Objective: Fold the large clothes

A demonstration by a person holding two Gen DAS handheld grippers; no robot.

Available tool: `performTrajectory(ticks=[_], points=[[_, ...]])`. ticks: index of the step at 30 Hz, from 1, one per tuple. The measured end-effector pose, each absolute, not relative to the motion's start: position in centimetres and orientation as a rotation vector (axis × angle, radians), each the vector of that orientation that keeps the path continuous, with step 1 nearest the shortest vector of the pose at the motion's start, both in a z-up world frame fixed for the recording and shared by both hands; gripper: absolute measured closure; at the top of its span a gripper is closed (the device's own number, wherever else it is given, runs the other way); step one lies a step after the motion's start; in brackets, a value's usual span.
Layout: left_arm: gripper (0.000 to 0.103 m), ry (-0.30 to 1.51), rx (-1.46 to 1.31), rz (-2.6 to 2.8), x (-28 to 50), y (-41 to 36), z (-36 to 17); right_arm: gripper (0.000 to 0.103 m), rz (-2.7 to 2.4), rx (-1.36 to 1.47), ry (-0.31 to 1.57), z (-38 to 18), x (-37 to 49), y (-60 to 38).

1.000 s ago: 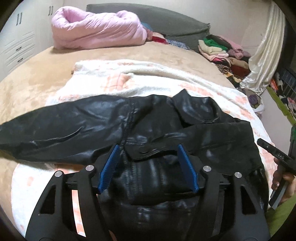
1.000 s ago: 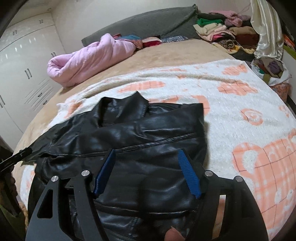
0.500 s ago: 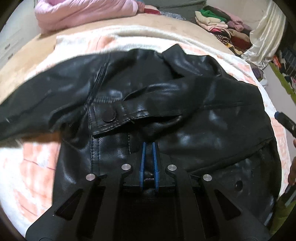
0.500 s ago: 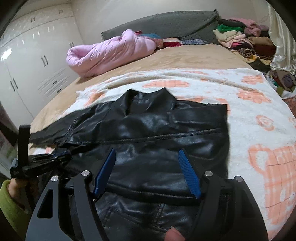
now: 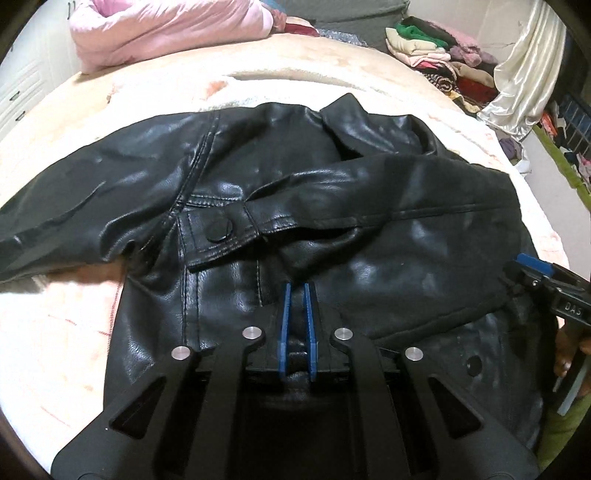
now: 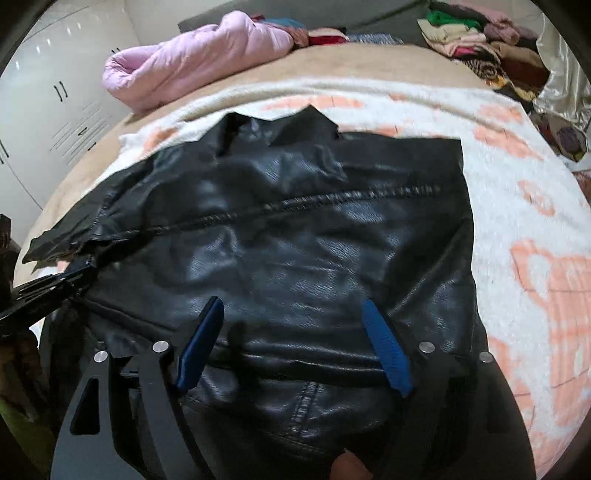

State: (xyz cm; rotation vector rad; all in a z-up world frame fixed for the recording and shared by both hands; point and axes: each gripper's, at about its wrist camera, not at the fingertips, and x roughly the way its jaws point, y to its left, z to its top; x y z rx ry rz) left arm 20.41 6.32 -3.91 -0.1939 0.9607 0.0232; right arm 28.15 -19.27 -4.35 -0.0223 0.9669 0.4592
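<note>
Across a white fleece blanket with orange flower prints (image 6: 535,236), which covers the near part of a tan bed (image 5: 295,59), lies a glossy black leather jacket (image 5: 369,236), collar toward the far side. One sleeve runs out to the left, past the blanket's edge; the other is folded over the body. The left gripper (image 5: 296,291) is clenched on a pinch of leather at the near hem. The right gripper (image 6: 293,310) hangs just above the jacket's right half, its blue pads spread, having just opened wider, with nothing pinched between them. Bare blanket lies free to the jacket's right. A pink quilted bundle (image 6: 192,59) and stacked folded clothes (image 6: 476,33) occupy the far edge.
</note>
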Motion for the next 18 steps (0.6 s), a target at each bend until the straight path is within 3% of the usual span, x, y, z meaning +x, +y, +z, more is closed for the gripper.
performTrajectory(ticks=[3, 6, 8, 12, 13, 18], points=[[0.095, 0.951, -0.203, 0.017, 20.1, 6.2, -3.3, 0.021, 0.483, -0.019, 0.938, -3.7, 27.8, -19.0], [0.083, 0.953, -0.227, 0.003, 19.7, 6.1, -2.8, 0.008, 0.495, -0.02, 0.904, -2.9, 27.5, -18.6], [0.075, 0.944, -0.221, 0.002, 19.5, 5.8, -2.3, 0.006, 0.513, -0.016, 0.886, -2.4, 27.2, -18.4], [0.058, 0.93, -0.225, 0.0, 19.0, 5.6, -1.5, 0.004, 0.519, -0.024, 0.871, -2.2, 26.9, -18.4], [0.047, 0.926, -0.219, 0.007, 18.9, 5.6, -1.4, 0.004, 0.522, -0.024, 0.867, -2.1, 26.7, -18.3], [0.031, 0.904, -0.224, 0.016, 18.4, 5.8, -0.6, 0.004, 0.526, -0.019, 0.838, -1.5, 26.3, -18.5]])
